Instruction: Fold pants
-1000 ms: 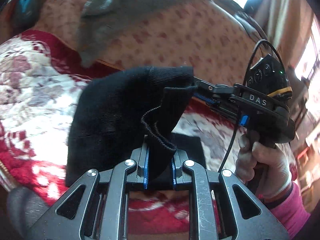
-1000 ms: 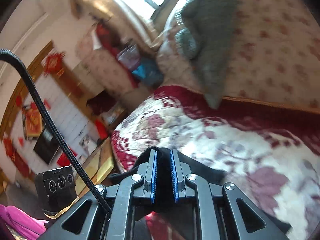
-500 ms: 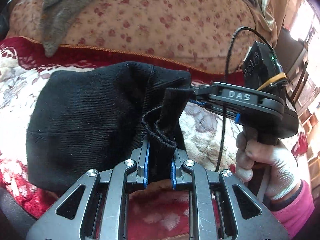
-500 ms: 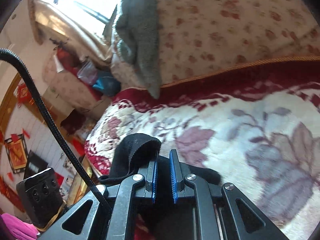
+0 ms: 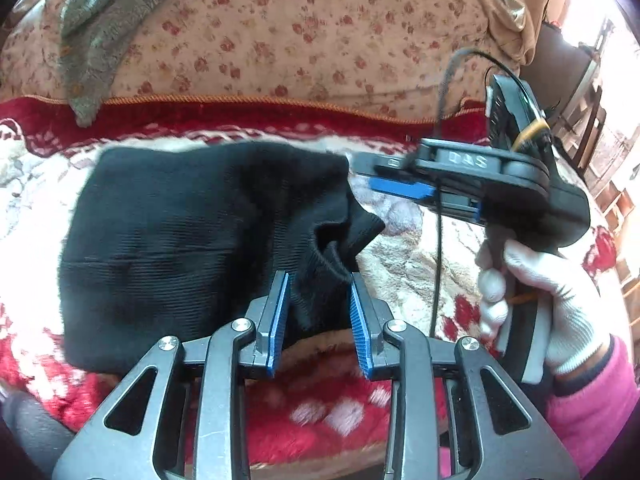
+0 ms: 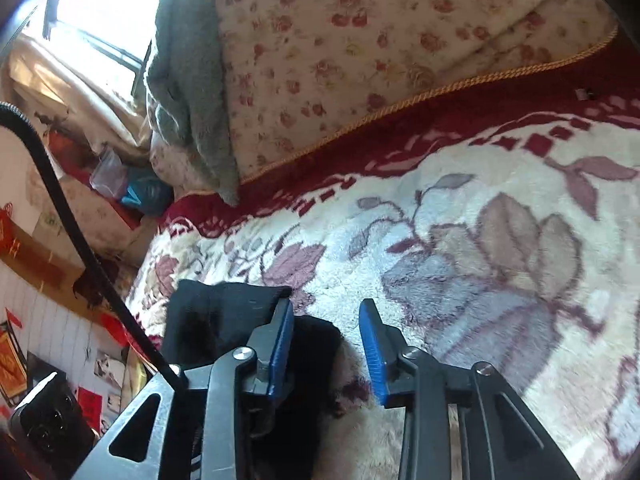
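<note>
Both of your tools are letting go at once, and that is where the trouble lies. The left tool (image 5: pixel 318 320) has its jaws opening with a ribbed edge of the pants (image 5: pixel 200 236) loose between the pads, no longer pinched. The right tool (image 6: pixel 326 350) is opening too; the cloth lies against its left pad (image 6: pixel 280 344) and under it, while the gap towards the other pad shows bare blanket (image 6: pixel 460 240).

The pants lie as a folded black bundle on the blanket of the bed, in front of the flowered cushion (image 5: pixel 300 32). The corner nearest you (the ribbed cuff or waistband, I cannot tell which) stands up rumpled rather than flat.

If you pull back now, the grooved pads may snag the knit and drag the top layer with them, undoing the fold. Draw the left tool straight back only once its jaws are wide. The plush blanket grips cloth as well, so a sideways sweep would skew the bundle. Mind also the cable (image 5: pixel 439 216) hanging from the right tool just beside that corner; it could catch it.
</note>
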Motion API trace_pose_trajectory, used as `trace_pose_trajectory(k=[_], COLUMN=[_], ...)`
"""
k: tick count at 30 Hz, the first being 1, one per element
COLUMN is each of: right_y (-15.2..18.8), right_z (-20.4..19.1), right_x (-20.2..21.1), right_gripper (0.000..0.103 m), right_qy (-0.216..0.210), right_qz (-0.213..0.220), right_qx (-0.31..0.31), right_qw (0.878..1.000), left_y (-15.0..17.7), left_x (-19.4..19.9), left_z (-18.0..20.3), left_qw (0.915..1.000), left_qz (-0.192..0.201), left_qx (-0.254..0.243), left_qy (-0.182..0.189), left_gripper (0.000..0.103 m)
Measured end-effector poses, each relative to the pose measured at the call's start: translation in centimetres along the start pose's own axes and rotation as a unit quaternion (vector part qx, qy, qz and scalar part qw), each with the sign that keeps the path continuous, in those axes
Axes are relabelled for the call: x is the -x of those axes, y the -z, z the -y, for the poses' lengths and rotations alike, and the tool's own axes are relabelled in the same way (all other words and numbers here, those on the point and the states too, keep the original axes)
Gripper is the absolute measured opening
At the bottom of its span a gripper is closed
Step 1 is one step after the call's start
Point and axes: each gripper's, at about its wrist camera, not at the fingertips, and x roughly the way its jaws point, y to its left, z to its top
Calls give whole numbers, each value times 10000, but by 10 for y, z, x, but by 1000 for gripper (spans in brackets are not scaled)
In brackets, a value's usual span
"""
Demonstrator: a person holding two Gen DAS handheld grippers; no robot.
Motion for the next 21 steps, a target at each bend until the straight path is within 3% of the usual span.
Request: trace_pose_trajectory(k=[3, 6, 12, 18, 19, 20, 21], right_y=[1, 7, 21, 23, 23, 22, 22], right_z=[-11, -21, -42, -48, -48, -49, -51], right_x=[16, 21, 10, -20, -22, -23, -24], right_gripper=[41, 49, 50, 50, 49, 38, 18], right_qy=[-51, -197, -375, -168, -207, -272, -390], right_qz=[104, 0, -307, -538, -449, -396, -376], right_qx=[136, 223, 418, 575, 670, 777, 936], right_qw=[9998, 9996, 9980, 9968, 9965, 9958, 9941], left_y=[-5, -13, -25, -39, -41, -42, -45], left_x=[22, 37, 31, 4, -2, -8, -14], left_z=[-19, -46, -100, -118, -119, -120, -121], left_qw=[9997, 9979, 9917, 9892, 9896, 9891, 9878], left_qz=[185, 472, 498, 423, 388, 341, 316], left_qx=[128, 331, 852, 828, 819, 829, 840], left_qy=[-47, -304, -826, -1137, -1117, -1169, -1269], left_gripper=[29, 52, 53, 53, 53, 53, 53])
